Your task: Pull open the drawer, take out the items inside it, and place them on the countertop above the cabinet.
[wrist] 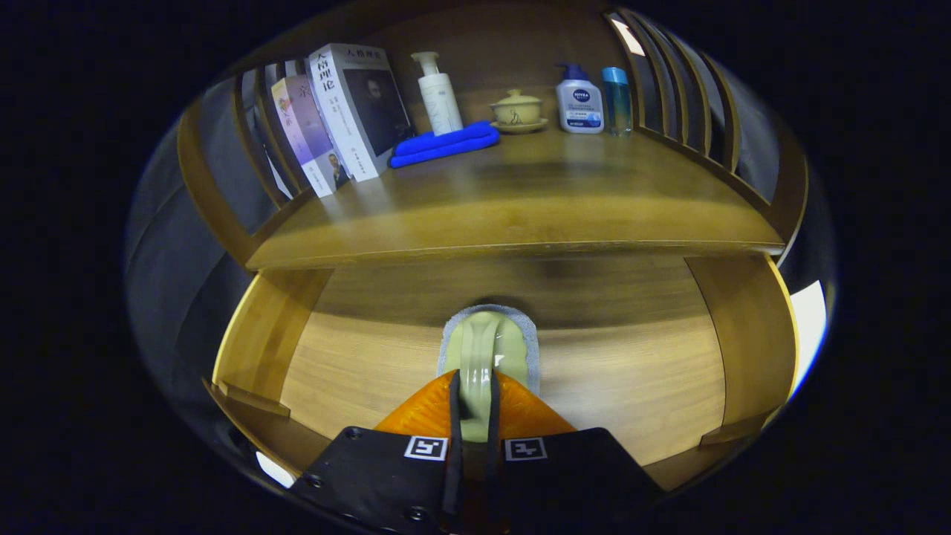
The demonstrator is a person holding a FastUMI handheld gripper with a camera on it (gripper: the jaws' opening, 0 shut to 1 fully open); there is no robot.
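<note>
The light is warm and dim, falling from above: the tabletop shows a soft sheen, and its overhang throws a dark band of shadow across the back of the open drawer below. My fingers sit close and sharp, pressed on a pale green brush that glints faintly. The fisheye bows every straight edge, and the rim smears into blur, with small blown-out white patches.

Home setting, staged bedside or vanity cabinet. Wooden worktop with slatted side rails carries books, lotion pump bottle, lidded ceramic tea bowl, folded blue cloth, toiletry bottles.
</note>
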